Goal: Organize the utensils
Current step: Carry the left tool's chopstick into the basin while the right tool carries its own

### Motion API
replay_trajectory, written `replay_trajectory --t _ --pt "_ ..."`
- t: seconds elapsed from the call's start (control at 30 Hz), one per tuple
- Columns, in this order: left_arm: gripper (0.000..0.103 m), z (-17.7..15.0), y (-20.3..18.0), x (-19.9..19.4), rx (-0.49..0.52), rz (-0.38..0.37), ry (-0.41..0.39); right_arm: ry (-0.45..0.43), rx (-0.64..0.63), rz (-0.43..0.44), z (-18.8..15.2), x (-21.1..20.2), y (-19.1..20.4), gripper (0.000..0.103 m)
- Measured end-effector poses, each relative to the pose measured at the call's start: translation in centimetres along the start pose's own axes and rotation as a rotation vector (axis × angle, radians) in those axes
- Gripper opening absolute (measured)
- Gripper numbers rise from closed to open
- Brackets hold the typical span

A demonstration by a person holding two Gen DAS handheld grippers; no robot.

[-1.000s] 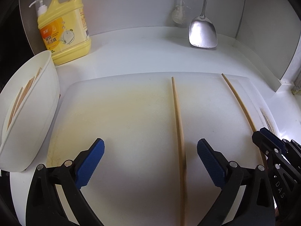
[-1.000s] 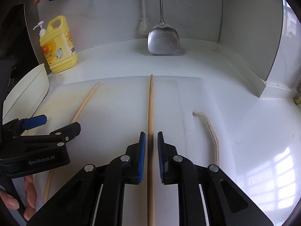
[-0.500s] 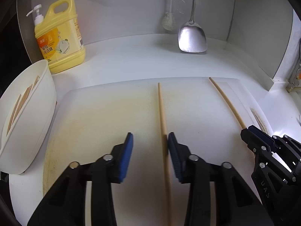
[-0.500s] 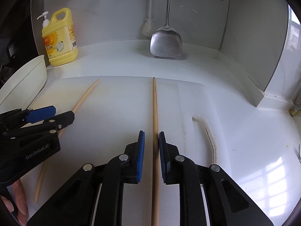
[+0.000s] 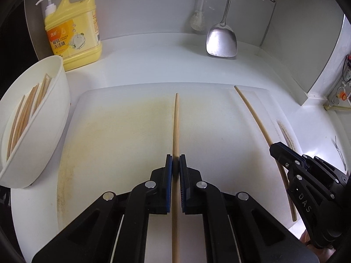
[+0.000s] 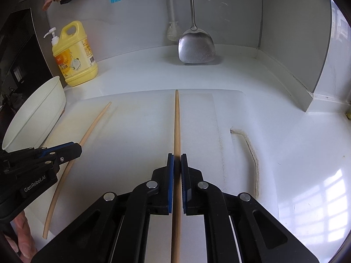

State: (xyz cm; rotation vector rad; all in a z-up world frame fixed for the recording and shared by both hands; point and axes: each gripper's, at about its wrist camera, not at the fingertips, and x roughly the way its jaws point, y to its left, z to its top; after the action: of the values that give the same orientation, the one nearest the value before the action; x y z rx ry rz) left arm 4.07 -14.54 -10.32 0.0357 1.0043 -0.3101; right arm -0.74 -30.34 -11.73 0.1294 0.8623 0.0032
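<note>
Now: left gripper (image 5: pixel 175 167) fingers pinch thin pale wooden chopstick (image 5: pixel 175 122) | right gripper (image 6: pixel 177 164) fingers pinch second wooden chopstick (image 6: pixel 177 122) | light, stiff, slick; grip mid-shaft, likely pivots.

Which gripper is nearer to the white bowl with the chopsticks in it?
Left. The left gripper, shut on a chopstick, is just right of the white bowl. The right gripper, shut on the other chopstick, is farther right.

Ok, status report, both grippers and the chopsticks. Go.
Left gripper shut on left chopstick. Right gripper shut on right chopstick. Both chopsticks over the cutting board. Chopstick holder at left, path unobstructed.
</note>
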Motion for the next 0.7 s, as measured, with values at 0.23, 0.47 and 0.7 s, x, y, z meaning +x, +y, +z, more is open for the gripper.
replay_trajectory --t 0.23,0.47,0.7 --pt "0.007 0.6 5.0 -6.8 -0.110 0.089 -0.010 -0.035 -0.031 0.115 3.5 -3.8 3.5 0.006" --pt "0.007 1.7 14.8 -13.3 -0.256 0.196 -0.085 -0.027 -0.113 0.262 7.6 -5.5 12.4 0.006" --pt "0.007 3.0 25.9 -14.6 -0.325 0.242 -0.126 -0.023 -0.182 0.329 10.6 -3.0 24.4 0.006"
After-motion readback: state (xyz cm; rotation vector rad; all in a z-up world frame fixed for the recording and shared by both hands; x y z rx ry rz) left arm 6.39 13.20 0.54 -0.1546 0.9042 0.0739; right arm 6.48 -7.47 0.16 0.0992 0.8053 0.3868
